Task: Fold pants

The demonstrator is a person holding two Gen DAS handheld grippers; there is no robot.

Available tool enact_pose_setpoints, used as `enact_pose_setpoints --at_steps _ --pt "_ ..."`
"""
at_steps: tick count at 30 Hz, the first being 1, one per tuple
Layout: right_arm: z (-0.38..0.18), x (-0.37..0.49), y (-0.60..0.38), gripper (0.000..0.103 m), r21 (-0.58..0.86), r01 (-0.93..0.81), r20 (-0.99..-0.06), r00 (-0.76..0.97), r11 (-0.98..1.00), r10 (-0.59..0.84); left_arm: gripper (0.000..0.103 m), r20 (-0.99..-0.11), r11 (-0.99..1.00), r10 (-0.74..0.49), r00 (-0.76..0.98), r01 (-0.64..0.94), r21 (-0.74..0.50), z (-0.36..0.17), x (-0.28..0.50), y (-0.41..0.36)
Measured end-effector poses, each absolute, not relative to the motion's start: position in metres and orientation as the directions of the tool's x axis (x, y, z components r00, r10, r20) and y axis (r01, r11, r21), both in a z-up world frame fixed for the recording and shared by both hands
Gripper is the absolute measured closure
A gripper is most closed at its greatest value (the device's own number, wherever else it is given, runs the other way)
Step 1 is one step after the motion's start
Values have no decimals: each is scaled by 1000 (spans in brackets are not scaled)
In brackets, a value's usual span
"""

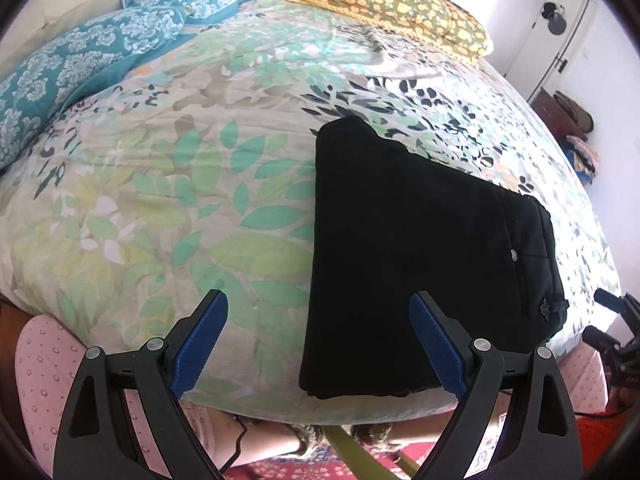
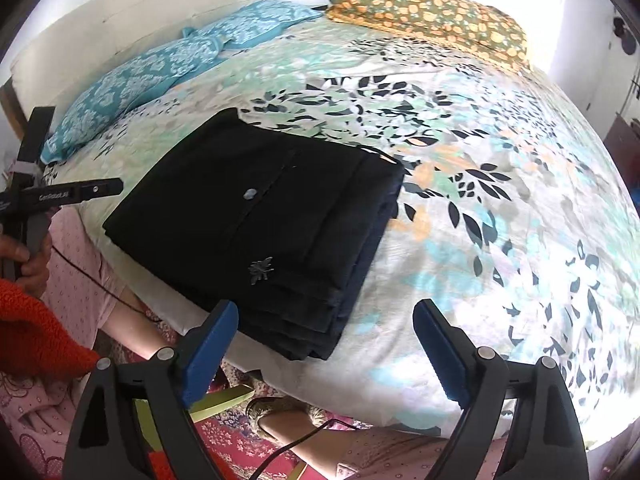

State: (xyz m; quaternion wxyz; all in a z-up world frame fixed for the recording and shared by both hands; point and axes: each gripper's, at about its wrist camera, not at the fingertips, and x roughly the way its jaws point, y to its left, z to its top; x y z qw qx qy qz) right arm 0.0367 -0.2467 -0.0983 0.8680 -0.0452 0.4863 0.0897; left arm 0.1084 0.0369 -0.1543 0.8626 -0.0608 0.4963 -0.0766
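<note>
Teal pillows (image 1: 100, 52) and a yellow-patterned pillow (image 2: 432, 12) lie at the bed's (image 1: 160, 200) far end. Black pants (image 2: 260, 216), folded in a stack, rest near the front edge. Left gripper (image 1: 318, 308) and right gripper (image 2: 326, 316): jaws wide apart, empty, clear of the pants.

The pants (image 2: 256, 216) are black and lie folded into a compact, roughly rectangular stack on the bed (image 2: 500, 208), close to its near edge. Several layers show at the stack's near-right corner, stepped one over another, so the bundle is thick and neatly squared. The top face is smooth and flat. On it sit a small pale round button (image 2: 251, 193) beside a straight seam, and lower down a small grey star-shaped ornament (image 2: 262, 269). In the left wrist view the same pants (image 1: 420, 248) run lengthwise away from the bed's edge, with the button (image 1: 513, 256) and ornament (image 1: 545, 305) toward their right side.
</note>
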Motion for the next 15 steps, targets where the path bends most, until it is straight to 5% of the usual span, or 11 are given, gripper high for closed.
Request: enact_pose_setpoints --at_steps 15 --pt "-105 36 -249 14 35 -175 -850 512 984 121 10 -848 984 -170 503 42 -172 -154 107 44"
